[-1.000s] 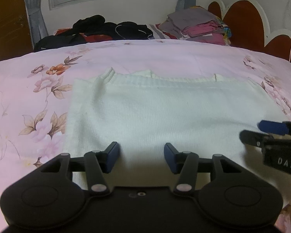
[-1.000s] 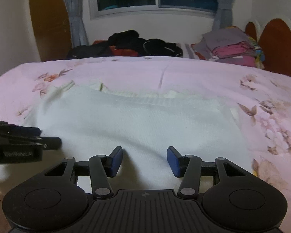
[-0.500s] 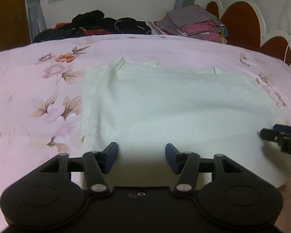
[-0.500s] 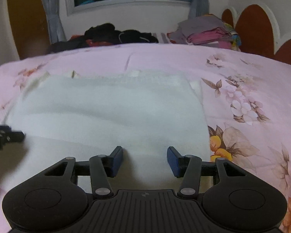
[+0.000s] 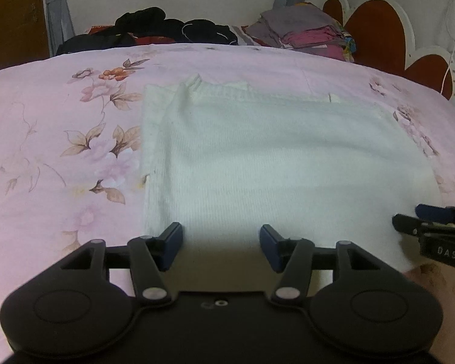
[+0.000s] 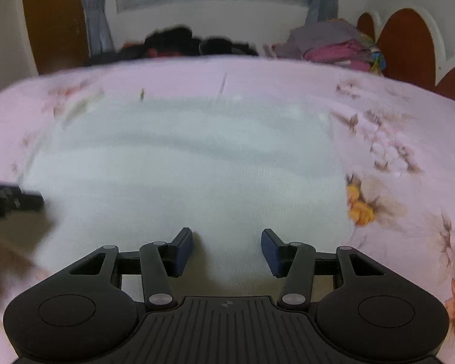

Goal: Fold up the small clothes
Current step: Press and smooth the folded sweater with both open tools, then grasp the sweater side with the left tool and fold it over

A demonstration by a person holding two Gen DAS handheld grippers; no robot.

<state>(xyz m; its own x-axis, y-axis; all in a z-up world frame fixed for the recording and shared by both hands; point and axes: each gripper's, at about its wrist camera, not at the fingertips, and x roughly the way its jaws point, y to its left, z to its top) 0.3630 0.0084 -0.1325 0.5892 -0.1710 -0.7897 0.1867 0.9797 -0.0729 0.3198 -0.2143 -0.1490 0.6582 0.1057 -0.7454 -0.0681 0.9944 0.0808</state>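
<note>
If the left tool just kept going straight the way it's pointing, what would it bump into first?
Most likely the white garment spread on the pink bedsheet. The left tool points down at the cloth's near edge with nothing visible between, though the exact depth is hard to judge.

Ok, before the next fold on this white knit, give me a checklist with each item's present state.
1. White knit garment lies flat on the pink floral bedsheet: ok.
2. Left gripper has nothing between its jaws: ok, open over the near left part of the garment.
3. Right gripper has nothing between its jaws: ok, open over the near right part.
4. Near hem in sight for grasping: cannot tell, hidden under the gripper bodies.
5. Far edge lies even: not ok, its left corner is bunched.
6. Right wrist view sharp enough to aim by: not ok, it is blurred.
</note>
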